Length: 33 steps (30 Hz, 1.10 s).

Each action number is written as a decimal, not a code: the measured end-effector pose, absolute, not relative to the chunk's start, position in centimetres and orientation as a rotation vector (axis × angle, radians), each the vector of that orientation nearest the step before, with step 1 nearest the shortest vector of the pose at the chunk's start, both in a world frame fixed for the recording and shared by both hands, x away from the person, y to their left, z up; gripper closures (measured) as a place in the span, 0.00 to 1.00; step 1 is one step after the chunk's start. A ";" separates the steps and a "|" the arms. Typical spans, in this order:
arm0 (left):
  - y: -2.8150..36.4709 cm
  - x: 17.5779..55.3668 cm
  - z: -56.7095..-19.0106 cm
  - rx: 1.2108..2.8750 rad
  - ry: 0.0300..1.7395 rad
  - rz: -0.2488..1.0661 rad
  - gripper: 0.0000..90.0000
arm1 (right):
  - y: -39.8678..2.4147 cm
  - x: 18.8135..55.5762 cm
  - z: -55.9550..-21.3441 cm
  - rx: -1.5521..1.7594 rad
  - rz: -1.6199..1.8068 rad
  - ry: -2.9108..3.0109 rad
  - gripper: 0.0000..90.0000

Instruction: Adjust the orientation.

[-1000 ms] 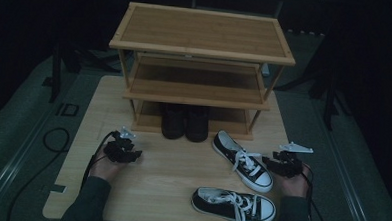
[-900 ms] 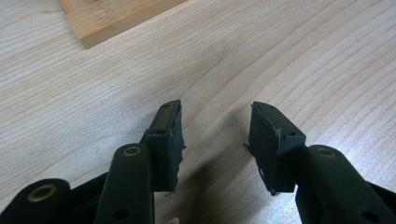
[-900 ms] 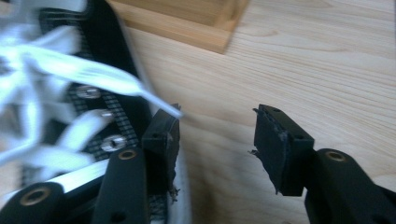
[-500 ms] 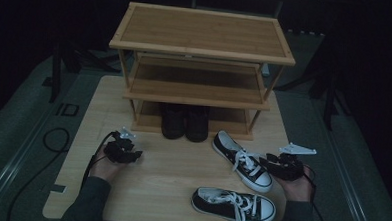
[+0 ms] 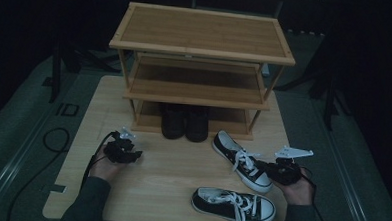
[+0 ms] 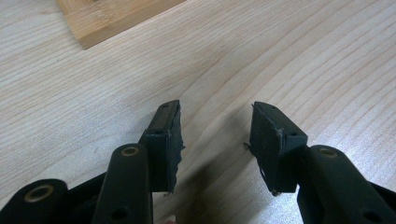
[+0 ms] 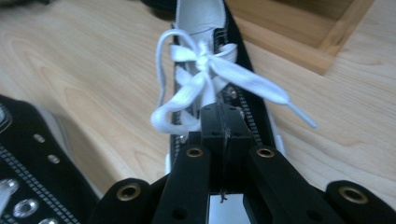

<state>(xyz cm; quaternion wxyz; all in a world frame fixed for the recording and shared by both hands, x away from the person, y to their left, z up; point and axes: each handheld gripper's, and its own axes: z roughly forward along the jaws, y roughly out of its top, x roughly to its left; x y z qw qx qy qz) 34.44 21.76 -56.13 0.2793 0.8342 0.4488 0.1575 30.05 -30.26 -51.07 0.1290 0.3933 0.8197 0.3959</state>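
Note:
A black-and-white sneaker (image 5: pixel 242 160) lies on the wooden table (image 5: pixel 171 174), toe toward my right gripper (image 5: pixel 267 168). In the right gripper view the gripper (image 7: pixel 223 116) hovers just over the sneaker's white laces (image 7: pixel 201 70). Its jaws have just been closing and now meet pad to pad, and I see nothing between them. The second sneaker (image 5: pixel 232 206) lies on its side near the front edge, and its side (image 7: pixel 28 163) is close at the gripper's left. My left gripper (image 5: pixel 134 155) stays low over bare table (image 6: pixel 280 56), open (image 6: pixel 215 135) and empty.
A three-tier bamboo shoe rack (image 5: pixel 202 33) stands at the back of the table. A pair of black shoes (image 5: pixel 185 122) sits on its bottom level. One corner of the rack (image 6: pixel 112 16) is just ahead of the left gripper. Cables trail off the table's left side.
The right gripper has edged left toward the sneaker's toe. The left hand and both sneakers have stayed where they were.

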 end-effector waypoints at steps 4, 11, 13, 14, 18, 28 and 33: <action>21.8 34.4 -56.1 2.238 1.204 0.424 0.60 | -29.8 29.7 -50.9 1.106 1.165 2.421 1.00; 21.8 34.4 -56.1 2.237 1.202 0.424 0.60 | -29.3 29.7 -51.0 1.078 1.161 2.449 1.00; 21.8 34.4 -56.1 2.236 1.200 0.423 0.60 | -29.0 29.6 -51.2 1.061 1.145 2.466 1.00; 21.8 34.4 -56.1 2.237 1.201 0.424 0.60 | -28.9 29.6 -51.3 1.056 1.142 2.472 1.00; 21.8 34.4 -56.1 2.236 1.201 0.424 0.60 | -28.3 29.5 -51.7 1.040 1.121 2.504 1.00; 21.8 34.4 -56.2 2.233 1.200 0.425 0.61 | -27.4 29.6 -53.0 1.028 1.070 2.569 0.99; 21.8 34.4 -56.2 2.232 1.199 0.426 0.61 | -26.9 29.7 -53.5 1.011 1.047 2.604 0.99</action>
